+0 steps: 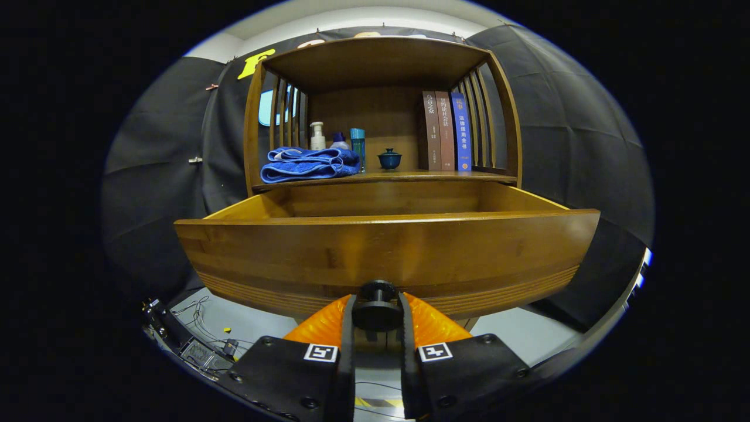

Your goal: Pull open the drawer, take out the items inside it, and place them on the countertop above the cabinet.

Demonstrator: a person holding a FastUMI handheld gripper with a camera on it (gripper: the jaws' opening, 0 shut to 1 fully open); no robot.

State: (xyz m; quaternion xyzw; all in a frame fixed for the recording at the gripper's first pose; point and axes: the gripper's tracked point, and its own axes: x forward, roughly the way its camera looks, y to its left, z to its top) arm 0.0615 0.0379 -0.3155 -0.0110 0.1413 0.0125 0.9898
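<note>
We have the drawer [387,252] pulled well out of the wooden cabinet [381,64], its front panel standing just ahead of us and its side walls running back under the shelf. Its small round knob [377,291] sits between the fingers of our tongs [377,316], which are pressed in on it from both sides, so we judge the grip is on the knob itself. From this low angle the front panel hides the drawer's floor, and we cannot tell what lies inside.

So the opening step looks done or nearly so. Next we would need to let go of the knob, lift the tongs above the front panel, and look down into the drawer to find the items before reaching for any.

Above the drawer, the table surface [410,174] already carries a folded blue towel [309,163] on one side, a few bottles [318,136] behind it, a small dark lidded cup [389,159] near the middle, and three upright books [447,130] on the other side. The bare stretch around the cup seems the likeliest landing place.
</note>
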